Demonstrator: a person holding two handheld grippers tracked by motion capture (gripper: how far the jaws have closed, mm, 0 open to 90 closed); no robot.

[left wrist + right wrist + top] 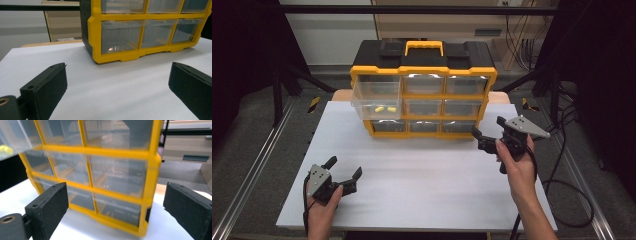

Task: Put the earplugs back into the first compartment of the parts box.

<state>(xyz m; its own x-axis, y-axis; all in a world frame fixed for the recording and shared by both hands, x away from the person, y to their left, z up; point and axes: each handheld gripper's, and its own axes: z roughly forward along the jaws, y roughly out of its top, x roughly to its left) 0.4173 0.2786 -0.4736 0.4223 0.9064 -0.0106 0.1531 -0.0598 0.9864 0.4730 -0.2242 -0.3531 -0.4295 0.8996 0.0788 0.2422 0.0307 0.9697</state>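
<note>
the drawer (377,100) with two yellow pieces (385,108) stands pulled out, well ahead of your left gripper (344,170); your right gripper (488,134) faces the organizer (424,95). both jaws wide, empty; closing remains.

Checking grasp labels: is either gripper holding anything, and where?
Nothing. The left gripper and right gripper both stand open, apart from the organizer.

Both forearms are bare, with no sleeves showing. The left black two-fingered gripper (343,169) and the right black two-fingered gripper (488,130) each carry a grey three-cornered plate with small screws, thick matte block-shaped fingers (45,87), and a trailing black cable.
</note>
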